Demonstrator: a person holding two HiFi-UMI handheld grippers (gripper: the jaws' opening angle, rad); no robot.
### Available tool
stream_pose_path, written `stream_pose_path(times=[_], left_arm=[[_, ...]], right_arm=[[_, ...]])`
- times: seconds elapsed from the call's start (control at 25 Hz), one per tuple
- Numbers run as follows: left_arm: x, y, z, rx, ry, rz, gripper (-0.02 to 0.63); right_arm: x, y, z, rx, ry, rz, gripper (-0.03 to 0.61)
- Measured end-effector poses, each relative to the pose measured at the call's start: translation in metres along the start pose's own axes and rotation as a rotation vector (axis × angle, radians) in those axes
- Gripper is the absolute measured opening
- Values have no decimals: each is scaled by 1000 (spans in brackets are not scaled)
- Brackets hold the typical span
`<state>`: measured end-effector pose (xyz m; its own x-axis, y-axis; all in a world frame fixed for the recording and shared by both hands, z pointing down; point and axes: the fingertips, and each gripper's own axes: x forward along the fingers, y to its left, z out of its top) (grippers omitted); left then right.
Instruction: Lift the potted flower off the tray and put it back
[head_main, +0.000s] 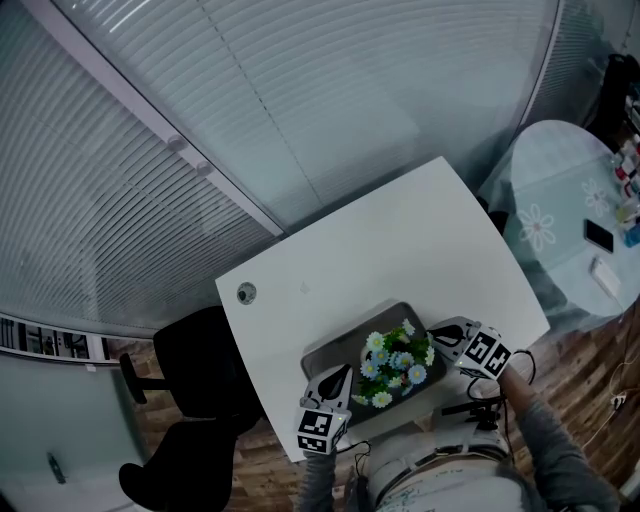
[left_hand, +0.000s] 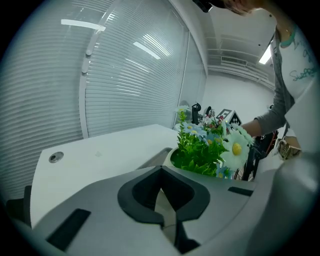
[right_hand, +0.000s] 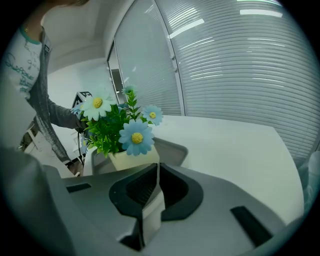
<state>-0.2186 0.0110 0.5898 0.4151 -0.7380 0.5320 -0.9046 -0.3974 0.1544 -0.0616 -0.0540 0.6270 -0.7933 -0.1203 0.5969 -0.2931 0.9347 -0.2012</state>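
1. Far left of the head view: a black office chair (head_main: 190, 400) stands on wood flooring, against the left edge of the white surface (head_main: 380, 230). Closed blinds (head_main: 200, 110) run behind.
2. A round cable grommet (head_main: 247, 293) is set in the surface near its left corner, well apart from the tray. The left gripper view shows it too (left_hand: 56, 157).
3. The left tongs (head_main: 340, 378) are at the near left end of the tray, tips aimed at the plant. In their own view the left tongs (left_hand: 161, 171) are pressed together with nothing between them.
4. The tray (head_main: 330, 350) is dark grey and rectangular, lying near the front edge of the surface. Its rim shows in both gripper views (left_hand: 156, 157) (right_hand: 174, 150).
5. The potted flower (head_main: 395, 365) has blue and white daisies over green leaves and stands inside the tray's rim, between the two tongs. Its cream pot (right_hand: 134, 159) is just ahead of the right tips; the base is hidden, so contact with the tray floor can't be told. The foliage (left_hand: 202, 150) is just beyond the left tips.
6. The right tongs (head_main: 440, 335) are at the tray's right end, and in their own view the tongs (right_hand: 156, 169) are likewise closed tip to tip and empty. A grey sleeve (head_main: 560, 450) trails behind.
7. Far right: a round glass table (head_main: 545, 190) with a phone (head_main: 598, 236) on it.
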Motion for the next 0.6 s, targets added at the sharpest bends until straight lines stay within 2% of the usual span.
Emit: stream_pose_path(times=[0.16, 0.4, 0.6], left_arm=[[4, -5, -8, 30, 3, -35, 11], [3, -12, -8, 61, -62, -128, 11], [8, -17, -17, 136, -7, -171, 11]], right_arm=[[4, 7, -1, -10, -4, 42, 26], [12, 22, 6, -65, -32, 131, 26], [15, 25, 6, -93, -21, 161, 26]])
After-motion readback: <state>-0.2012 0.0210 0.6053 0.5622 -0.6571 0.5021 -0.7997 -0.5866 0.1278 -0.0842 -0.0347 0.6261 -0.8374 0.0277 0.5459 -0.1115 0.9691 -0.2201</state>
